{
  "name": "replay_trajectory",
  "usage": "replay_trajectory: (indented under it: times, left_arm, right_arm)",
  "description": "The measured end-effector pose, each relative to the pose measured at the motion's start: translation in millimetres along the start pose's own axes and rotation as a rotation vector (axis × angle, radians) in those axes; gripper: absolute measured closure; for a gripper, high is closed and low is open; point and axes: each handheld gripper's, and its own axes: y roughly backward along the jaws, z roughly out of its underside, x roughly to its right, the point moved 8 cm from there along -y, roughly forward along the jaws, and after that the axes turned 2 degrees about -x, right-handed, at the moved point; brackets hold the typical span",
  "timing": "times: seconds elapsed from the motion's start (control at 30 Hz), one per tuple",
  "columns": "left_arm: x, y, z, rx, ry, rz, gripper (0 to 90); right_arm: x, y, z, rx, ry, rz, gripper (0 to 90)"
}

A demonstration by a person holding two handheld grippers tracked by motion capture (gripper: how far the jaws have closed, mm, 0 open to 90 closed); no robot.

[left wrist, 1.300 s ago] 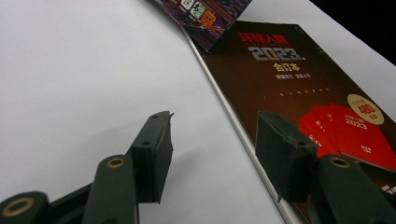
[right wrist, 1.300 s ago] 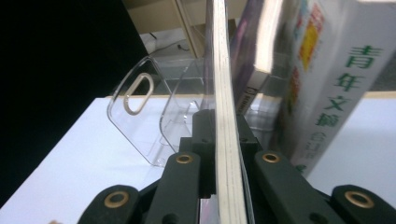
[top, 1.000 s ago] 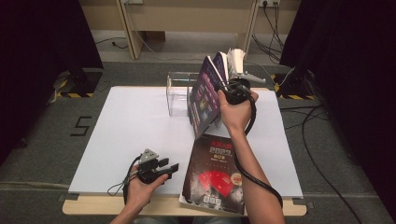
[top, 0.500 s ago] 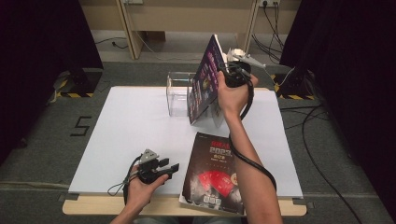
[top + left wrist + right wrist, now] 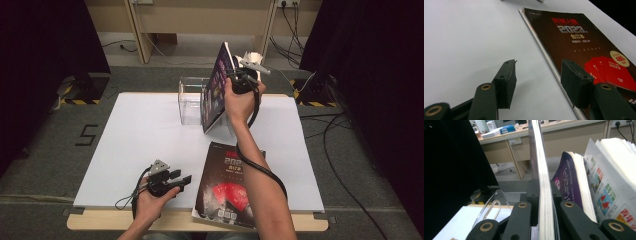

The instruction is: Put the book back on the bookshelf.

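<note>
Right now, in hand: my right gripper [image 5: 235, 75] is clamped on the edge of a purple-covered magazine [image 5: 216, 90], held upright above the far side of the table, just beside the clear acrylic holder [image 5: 190, 100].
Right jaws: nearly closed, pressing both sides of the magazine's page block [image 5: 543, 195]; in the right gripper view the edge runs straight up between them.
Left gripper [image 5: 172, 181]: resting low near the front edge of the white table [image 5: 130, 135], jaws standing apart with nothing between them; its pads [image 5: 506, 82] bracket bare tabletop.
Second magazine [image 5: 227, 185]: a dark one marked 2023 lies flat at the front of the table, just beside my left jaws, untouched.
Loose pages: to the right of my grip in the right gripper view, a purple cover and colour-printed sheets [image 5: 604, 185] fan away; I cannot tell whether they belong to the one I hold.
Handling, my judgement: thick but floppy, glossy, so likely to slip and sag if pinched at a corner; fairly heavy for one grip.
Where to hold: I judge mid-edge, near the spine, squeezing the full block, keeps it stiff enough to slot in upright.
Risk: pages splaying and catching on the holder's rim.
</note>
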Motion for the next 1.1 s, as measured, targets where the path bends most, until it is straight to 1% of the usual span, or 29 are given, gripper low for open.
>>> replay_trajectory:
  times: [0.17,0.4,0.6,0.7,0.87,0.97,1.1]
  left_arm:
    - [-0.4,0.1,0.1,0.0,0.0,0.001,45.2]
    - [-0.3,-0.1,0.0,0.0,-0.001,0.001,45.2]
    - [-0.8,-0.1,0.4,-0.002,-0.001,0.002,45.2]
    - [-0.7,-0.1,0.4,-0.001,-0.003,0.001,45.2]
    - [-0.5,-0.5,0.9,-0.003,-0.003,0.001,45.2]
    - [-0.2,-0.3,1.0,-0.003,-0.005,0.002,45.2]
    - [-0.4,-0.4,1.0,-0.003,-0.005,0.002,45.2]
  right_arm:
    - [-0.2,-6.0,7.8,-0.006,0.005,0.01,84.3]
    - [-0.8,-15.5,20.0,-0.031,0.02,0.027,84.2]
    - [-2.0,-18.1,20.0,-0.029,0.039,0.041,84.1]
    - [-0.2,-19.0,20.4,-0.04,0.052,0.049,83.9]
    - [3.2,-16.7,21.2,-0.074,0.087,0.054,82.7]
    - [5.4,-13.4,19.0,-0.072,0.102,0.066,78.6]
    - [12.1,-6.8,15.9,-0.072,0.102,0.08,77.8]
